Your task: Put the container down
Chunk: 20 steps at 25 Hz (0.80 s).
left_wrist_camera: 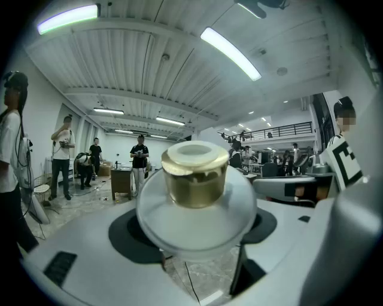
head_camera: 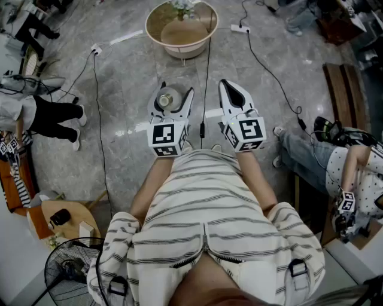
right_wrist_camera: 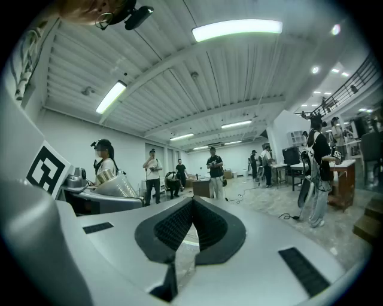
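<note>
A clear plastic container (left_wrist_camera: 192,210) with a gold screw lid (left_wrist_camera: 196,174) is clamped between the jaws of my left gripper (left_wrist_camera: 197,232), held in the air and pointing forward. From above, the container (head_camera: 167,98) sits between the white left jaws (head_camera: 171,103) over the marble floor. My right gripper (head_camera: 231,89) is beside it, a little to the right, jaws pressed together with nothing in them. In the right gripper view the shut black pads (right_wrist_camera: 192,224) meet at the tip, and the container (right_wrist_camera: 118,185) shows at the far left.
A round low table (head_camera: 160,18) with a flower stands straight ahead. Black cables (head_camera: 206,72) and a power strip (head_camera: 240,27) lie on the floor. A person sits at the left (head_camera: 42,113), another at the right (head_camera: 335,161). A fan (head_camera: 72,269) is at lower left.
</note>
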Available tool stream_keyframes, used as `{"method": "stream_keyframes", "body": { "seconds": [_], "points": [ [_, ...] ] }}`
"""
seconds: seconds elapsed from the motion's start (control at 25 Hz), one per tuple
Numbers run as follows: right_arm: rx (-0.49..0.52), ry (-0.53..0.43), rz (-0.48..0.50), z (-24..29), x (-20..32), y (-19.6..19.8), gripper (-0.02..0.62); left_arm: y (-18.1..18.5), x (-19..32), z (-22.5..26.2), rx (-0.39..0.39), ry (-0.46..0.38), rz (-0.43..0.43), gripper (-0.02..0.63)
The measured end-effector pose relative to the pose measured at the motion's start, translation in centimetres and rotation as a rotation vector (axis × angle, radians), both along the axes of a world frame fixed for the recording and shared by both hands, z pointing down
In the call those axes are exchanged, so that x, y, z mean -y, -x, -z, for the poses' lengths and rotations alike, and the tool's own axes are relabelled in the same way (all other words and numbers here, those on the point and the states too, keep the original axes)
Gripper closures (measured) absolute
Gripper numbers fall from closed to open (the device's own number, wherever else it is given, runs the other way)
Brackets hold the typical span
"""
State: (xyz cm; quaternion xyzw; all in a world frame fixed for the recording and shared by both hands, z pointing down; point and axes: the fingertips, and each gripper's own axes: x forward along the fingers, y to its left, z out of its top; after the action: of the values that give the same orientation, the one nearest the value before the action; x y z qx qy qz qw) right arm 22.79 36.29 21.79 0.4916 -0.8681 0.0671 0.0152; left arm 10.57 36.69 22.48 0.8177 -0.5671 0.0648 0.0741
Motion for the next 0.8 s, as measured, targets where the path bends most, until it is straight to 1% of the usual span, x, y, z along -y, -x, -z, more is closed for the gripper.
{"method": "stream_keyframes", "body": {
  "seconds": [0.32, 0.8],
  "points": [
    [0.010, -0.008, 0.001, 0.0, 0.6, 2.0, 0.591, 1.9, 0.6, -0.3, -0.005, -0.002, -0.005, 0.276],
    [-0.019, -0.019, -0.016, -1.0, 0.4, 7.4, 0.588, 6.8, 1.1, -1.7, -0.006, 0.000, -0.036, 0.276]
  ]
}}
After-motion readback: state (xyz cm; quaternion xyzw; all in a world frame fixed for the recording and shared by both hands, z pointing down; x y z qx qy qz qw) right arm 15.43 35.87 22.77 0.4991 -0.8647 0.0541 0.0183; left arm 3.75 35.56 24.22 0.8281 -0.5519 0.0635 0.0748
